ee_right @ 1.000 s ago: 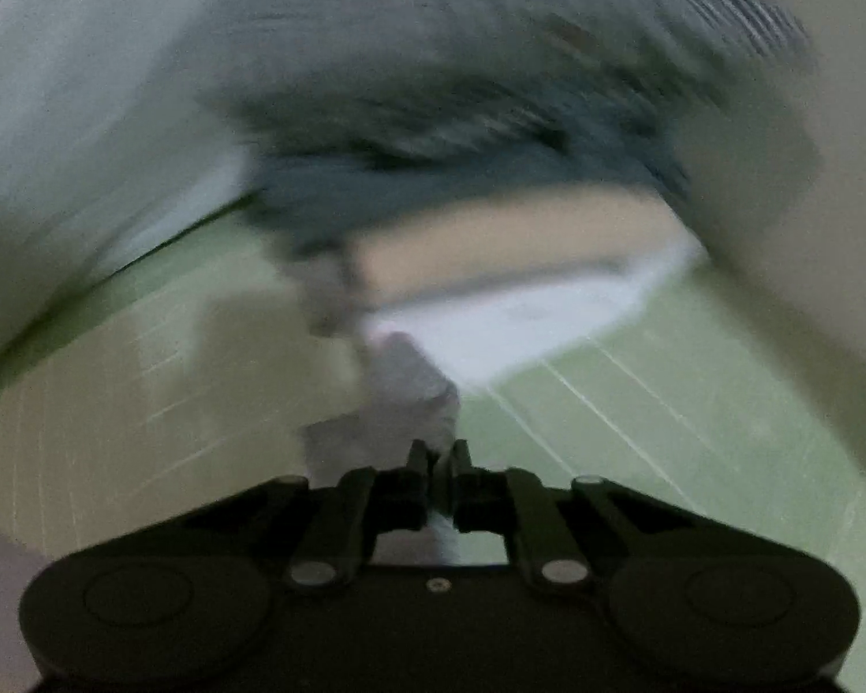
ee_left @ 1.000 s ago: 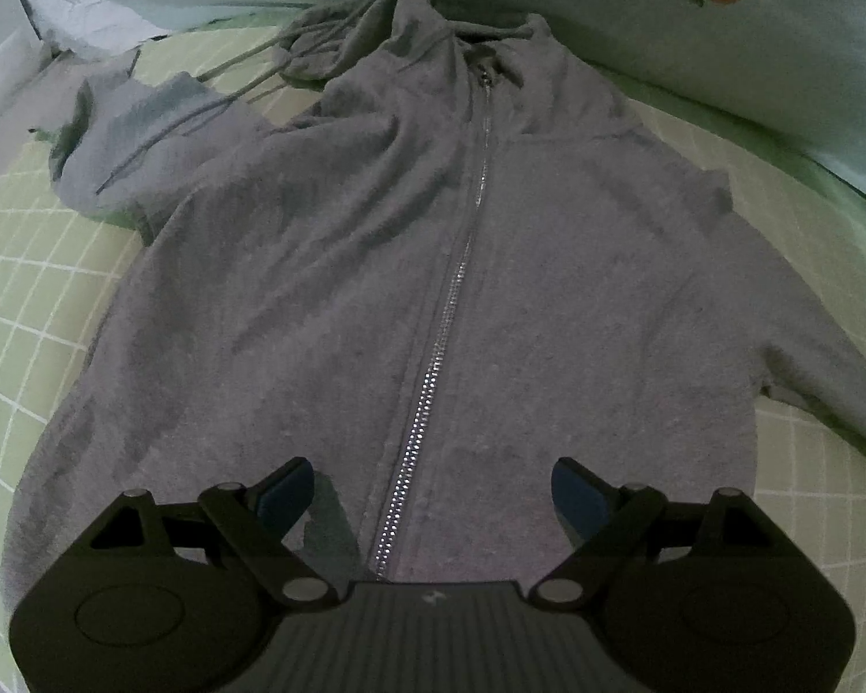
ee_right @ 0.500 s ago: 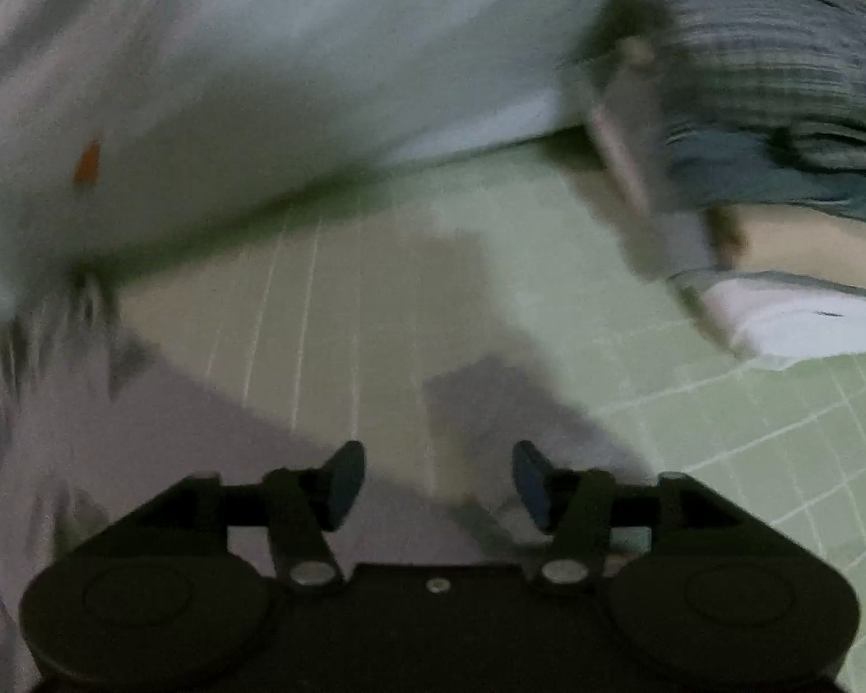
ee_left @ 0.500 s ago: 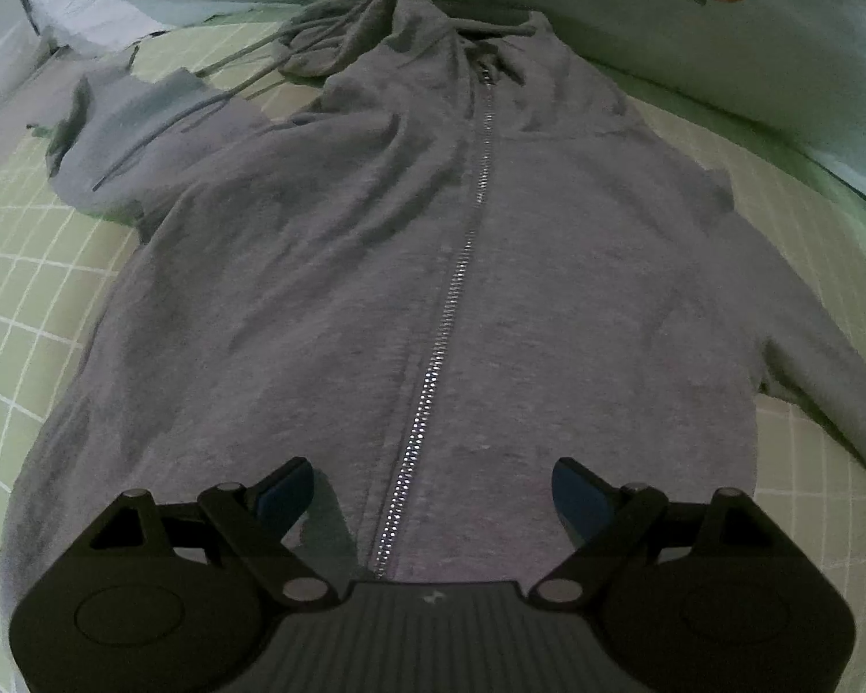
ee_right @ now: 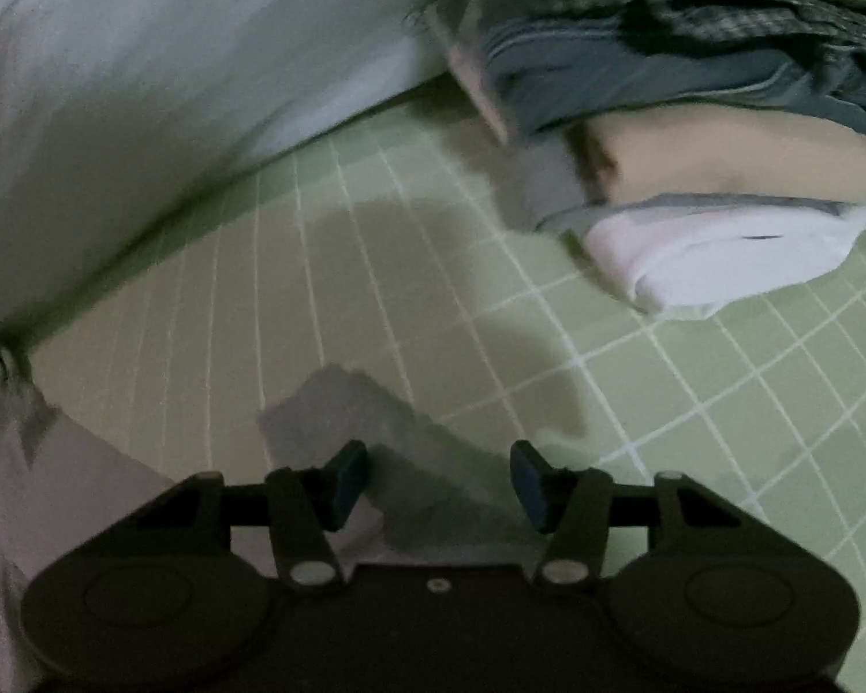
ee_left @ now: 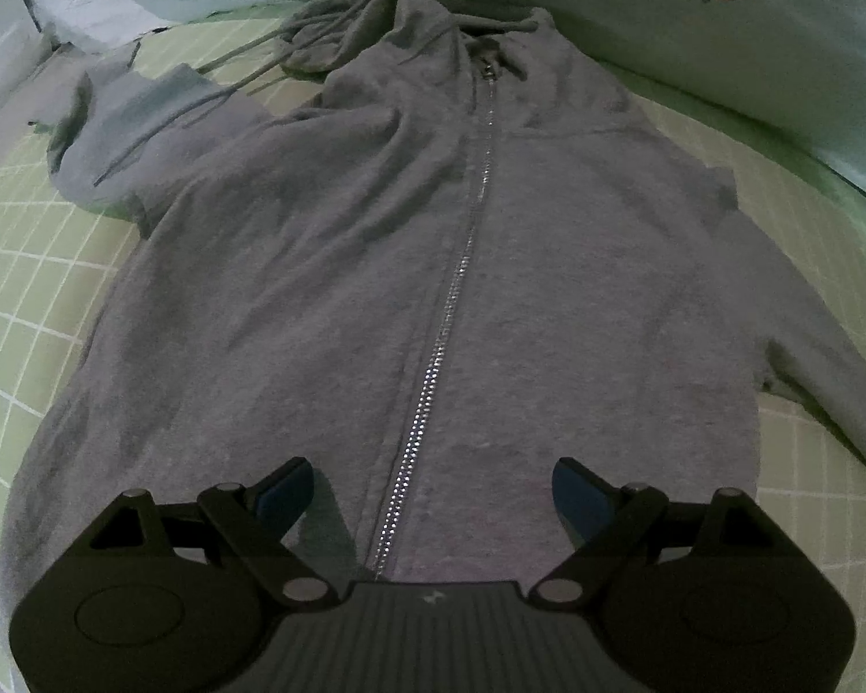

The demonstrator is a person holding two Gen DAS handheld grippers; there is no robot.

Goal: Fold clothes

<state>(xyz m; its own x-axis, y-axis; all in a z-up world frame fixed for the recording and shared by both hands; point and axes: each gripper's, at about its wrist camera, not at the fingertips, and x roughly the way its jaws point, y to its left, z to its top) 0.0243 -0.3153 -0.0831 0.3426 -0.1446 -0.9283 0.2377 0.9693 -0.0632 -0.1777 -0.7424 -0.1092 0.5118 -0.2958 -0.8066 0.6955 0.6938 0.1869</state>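
Grey zip-front fleece hoodie (ee_left: 433, 265) lies flat mid-frame on the green checked sheet (ee_left: 23, 265): soft, limp, light; best pinched at cuff (ee_right: 340, 404) or hem. Left gripper (ee_left: 433, 491) gapes empty; right gripper (ee_right: 439, 479), jaws just narrowing, stands apart over the cuff.

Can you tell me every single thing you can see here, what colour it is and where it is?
hoodie: one, grey, zipped, spread flat on the sheet
sleeve end: one, grey, on the sheet in front of the right gripper
sheet: one, green with white grid lines, under everything
bedding: one, pale with an orange carrot, behind the hoodie
folded clothes: one stack, checked, blue, beige, white, far right
left gripper: black, open over the hoodie's hem
right gripper: black, open
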